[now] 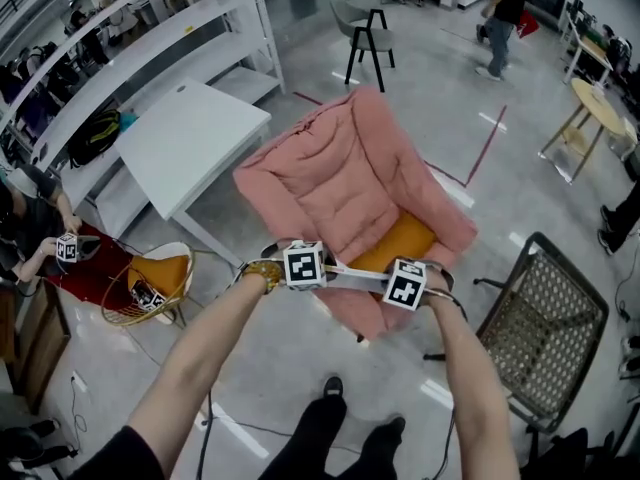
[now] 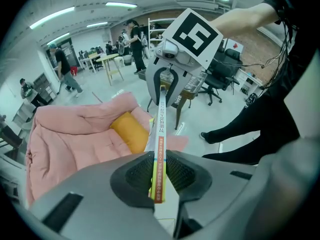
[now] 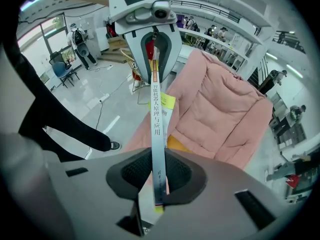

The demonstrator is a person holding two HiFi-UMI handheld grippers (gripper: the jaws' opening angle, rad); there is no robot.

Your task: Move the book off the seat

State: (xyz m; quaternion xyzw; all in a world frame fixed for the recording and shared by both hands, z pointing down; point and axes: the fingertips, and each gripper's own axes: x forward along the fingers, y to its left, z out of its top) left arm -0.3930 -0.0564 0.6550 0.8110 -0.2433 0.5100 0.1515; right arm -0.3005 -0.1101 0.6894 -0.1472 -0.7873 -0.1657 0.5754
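Observation:
A thin book [image 1: 356, 272] with a white and orange spine hangs edge-up between my two grippers, just above the front edge of the pink armchair [image 1: 330, 183]. An orange cushion [image 1: 405, 243] lies on the chair's seat, behind the book. My left gripper [image 1: 326, 268] is shut on one end of the book [image 2: 160, 144]. My right gripper [image 1: 384, 277] is shut on the other end of the book [image 3: 156, 129]. Each gripper view shows the opposite gripper clamped on the far end: the right gripper [image 2: 164, 86] and the left gripper [image 3: 153, 46].
A white table [image 1: 190, 143] stands left of the armchair, with white shelving [image 1: 150, 43] behind it. A black mesh chair [image 1: 545, 318] is at the right and a yellow wire seat [image 1: 150, 286] at the left. My feet [image 1: 335, 388] are on the grey floor below. People move about in the background.

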